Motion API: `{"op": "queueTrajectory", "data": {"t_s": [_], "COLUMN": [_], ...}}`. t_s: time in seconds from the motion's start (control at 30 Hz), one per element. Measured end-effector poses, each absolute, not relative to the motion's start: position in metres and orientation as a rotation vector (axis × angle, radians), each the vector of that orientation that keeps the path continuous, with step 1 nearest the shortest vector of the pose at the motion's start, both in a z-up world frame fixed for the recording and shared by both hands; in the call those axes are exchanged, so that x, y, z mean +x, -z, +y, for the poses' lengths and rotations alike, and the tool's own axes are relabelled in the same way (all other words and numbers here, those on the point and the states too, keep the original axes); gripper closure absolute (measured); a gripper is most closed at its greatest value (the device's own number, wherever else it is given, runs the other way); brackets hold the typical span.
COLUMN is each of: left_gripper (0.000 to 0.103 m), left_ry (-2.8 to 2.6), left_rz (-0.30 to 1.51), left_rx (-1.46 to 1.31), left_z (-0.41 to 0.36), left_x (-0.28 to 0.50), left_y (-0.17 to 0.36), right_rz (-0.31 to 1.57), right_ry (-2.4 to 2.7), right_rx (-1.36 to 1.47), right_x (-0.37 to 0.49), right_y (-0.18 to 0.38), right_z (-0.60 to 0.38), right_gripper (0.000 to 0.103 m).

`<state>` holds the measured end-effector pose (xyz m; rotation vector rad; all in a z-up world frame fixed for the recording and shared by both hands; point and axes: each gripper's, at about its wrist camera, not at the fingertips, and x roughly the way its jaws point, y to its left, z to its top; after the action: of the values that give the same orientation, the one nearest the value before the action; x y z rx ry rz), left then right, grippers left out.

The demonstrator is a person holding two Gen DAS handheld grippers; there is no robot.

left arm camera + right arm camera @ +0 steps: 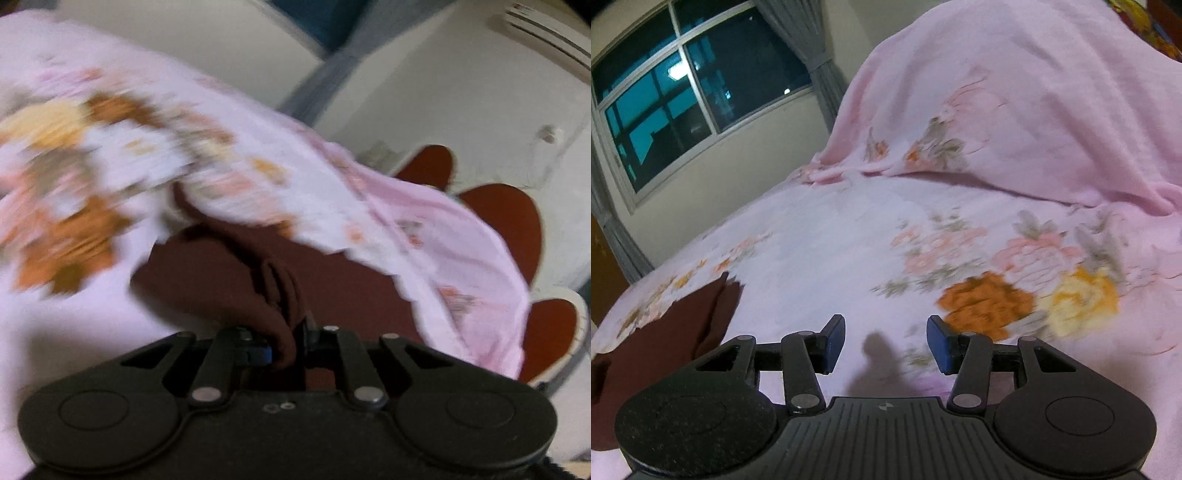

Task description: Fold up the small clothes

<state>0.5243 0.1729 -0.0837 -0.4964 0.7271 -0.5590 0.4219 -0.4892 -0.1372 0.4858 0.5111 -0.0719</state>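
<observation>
Left gripper [290, 345] clamped on bunched edge of maroon garment [236, 273]. Right gripper [886, 343] jaws apart, empty, above pink floral bedsheet [827, 251]. No readable writing.

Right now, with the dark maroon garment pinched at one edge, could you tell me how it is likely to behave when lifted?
The maroon garment will probably hang limp: it bunches into soft folds where the left gripper has its jaws shut on it. It looks thin, so likely light. The rest may drag across the floral bedsheet rather than lift flat.
</observation>
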Motion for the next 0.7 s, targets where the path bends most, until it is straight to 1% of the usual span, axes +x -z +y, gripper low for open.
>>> {"op": "queueTrajectory", "data": {"t_s": [0.13,0.23,0.37,0.47,0.7], "left_gripper": [0.092,0.092,0.092,0.092,0.091], "left_ry": [0.643,0.673,0.68,0.648,0.644], "left_rz": [0.748,0.789,0.849,0.892,0.952], "left_rx": [-0.401,-0.331,-0.287,-0.263,-0.156], "left_z": [0.096,0.039,-0.03,-0.068,-0.125], "left_x": [0.549,0.563,0.579,0.583,0.581], "left_y": [0.041,0.031,0.038,0.052,0.076], "right_rz": [0.509,0.475,0.438,0.408,0.377], "right_ry": [0.047,0.04,0.032,0.028,-0.008], "right_rx": [0.535,0.56,0.643,0.724,0.805], "right_x": [0.411,0.397,0.381,0.373,0.368], "right_y": [0.141,0.139,0.148,0.157,0.163], "right_z": [-0.509,-0.524,-0.544,-0.556,-0.567], "right_gripper": [0.054,0.054,0.054,0.054,0.054]}}
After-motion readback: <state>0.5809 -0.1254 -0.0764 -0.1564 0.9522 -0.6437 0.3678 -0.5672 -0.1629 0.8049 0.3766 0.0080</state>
